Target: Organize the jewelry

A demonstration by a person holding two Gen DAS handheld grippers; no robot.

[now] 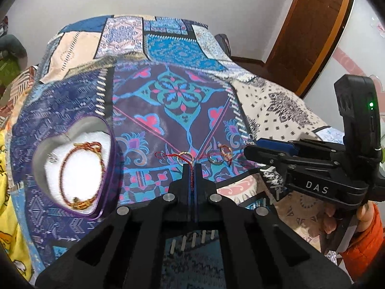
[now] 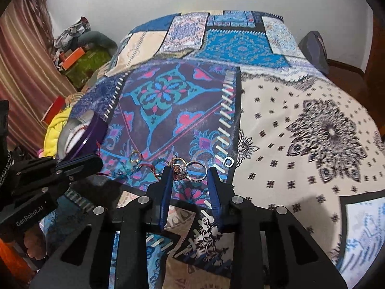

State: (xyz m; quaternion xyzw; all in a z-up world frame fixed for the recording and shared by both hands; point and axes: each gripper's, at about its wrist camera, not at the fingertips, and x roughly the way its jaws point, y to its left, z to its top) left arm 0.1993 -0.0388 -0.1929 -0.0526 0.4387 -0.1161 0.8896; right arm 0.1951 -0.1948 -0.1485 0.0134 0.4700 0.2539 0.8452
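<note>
A purple heart-shaped box [image 1: 105, 168] with white lining lies open at left on the patterned bedspread; a red-gold cord bracelet [image 1: 79, 168] and a small silver piece [image 1: 52, 157] lie inside. My left gripper [image 1: 191, 168] is shut on a red thread [image 1: 191, 175] tied to a ring [image 1: 184, 157]. More rings [image 1: 220, 155] lie to its right. My right gripper [image 2: 190, 171] is open, its fingers either side of an ornate ring [image 2: 179, 167] and a silver ring [image 2: 198, 170]. The box [image 2: 89, 134] and another ring [image 2: 135, 157] show at left there.
The patchwork bedspread [image 2: 300, 125] covers the whole bed. Clutter and a curtain [image 2: 24, 60] stand at the left side; a wooden door [image 1: 310, 31] is at the right. The right gripper's body [image 1: 312, 166] sits close beside the left one.
</note>
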